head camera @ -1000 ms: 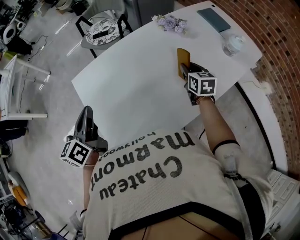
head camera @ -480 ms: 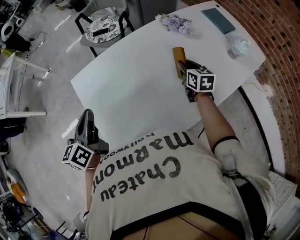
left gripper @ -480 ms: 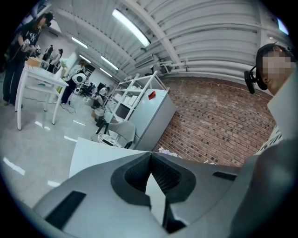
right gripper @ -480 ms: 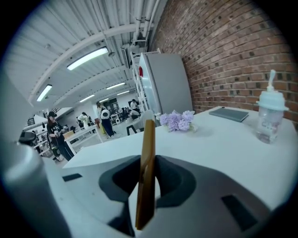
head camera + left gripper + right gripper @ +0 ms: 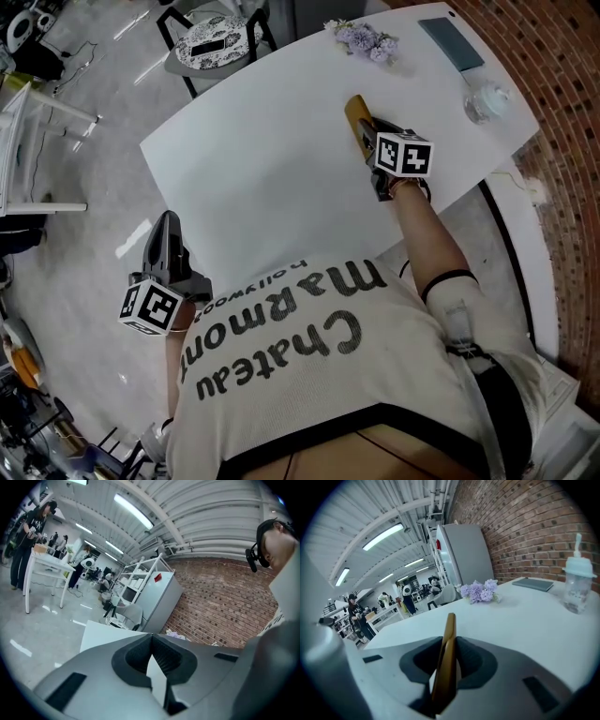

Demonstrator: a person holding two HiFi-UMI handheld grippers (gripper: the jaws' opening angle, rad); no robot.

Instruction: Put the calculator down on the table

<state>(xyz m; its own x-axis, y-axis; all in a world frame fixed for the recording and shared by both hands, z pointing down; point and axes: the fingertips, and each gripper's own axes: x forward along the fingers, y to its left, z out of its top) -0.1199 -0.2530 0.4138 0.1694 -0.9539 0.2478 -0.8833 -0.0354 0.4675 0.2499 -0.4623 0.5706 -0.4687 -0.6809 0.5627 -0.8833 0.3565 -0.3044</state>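
Right tongs (image 5: 368, 141): clamped on the calculator (image 5: 353, 114), which stands on edge.
Calculator: over the desk (image 5: 253, 169), right side; whether it touches the desk is unclear.
Left tongs (image 5: 167, 232): jaws together, empty, off the desk's near-left edge.

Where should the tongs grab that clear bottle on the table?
Grip the clear bottle across its body, below the pale cap, coming in level from the side. It stands upright and looks round. The cap's thin stem seems too slight a hold.
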